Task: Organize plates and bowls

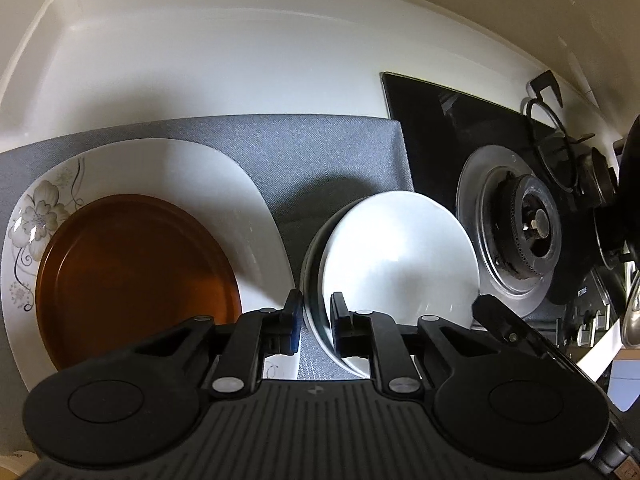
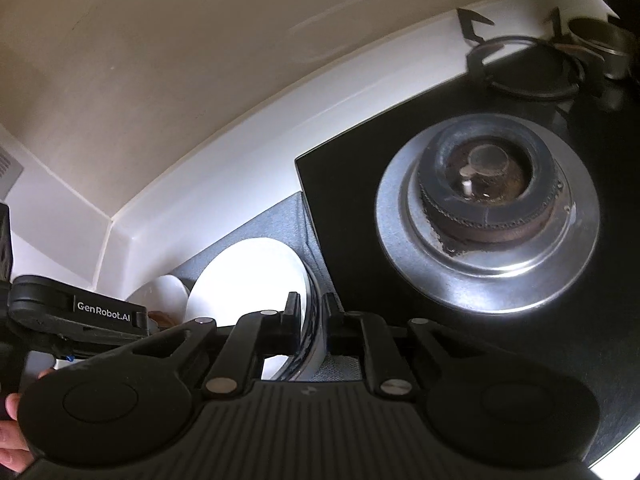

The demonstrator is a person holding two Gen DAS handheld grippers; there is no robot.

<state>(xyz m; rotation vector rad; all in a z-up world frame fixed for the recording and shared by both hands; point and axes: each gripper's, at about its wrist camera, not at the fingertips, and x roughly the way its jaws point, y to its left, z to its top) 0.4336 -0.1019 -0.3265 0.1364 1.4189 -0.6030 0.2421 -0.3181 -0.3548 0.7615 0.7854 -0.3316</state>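
Two nested white bowls (image 1: 400, 256) sit on a grey mat (image 1: 320, 152), the outer one striped dark on its outside. My left gripper (image 1: 316, 312) straddles their left rim; its jaws stand narrowly open with thin gaps to the rim. My right gripper (image 2: 312, 312) is shut on the opposite rim of the bowls (image 2: 248, 280), and one of its fingers (image 1: 496, 320) shows in the left wrist view. To the left of the bowls, a brown plate (image 1: 136, 272) lies on a large white floral plate (image 1: 248, 208).
A black gas hob with a steel-ringed burner (image 1: 528, 232) (image 2: 488, 200) borders the mat on the right, with pan supports and a pot (image 2: 600, 48) behind it. White counter and wall enclose the back and left. A hand (image 2: 12, 440) holds the right gripper.
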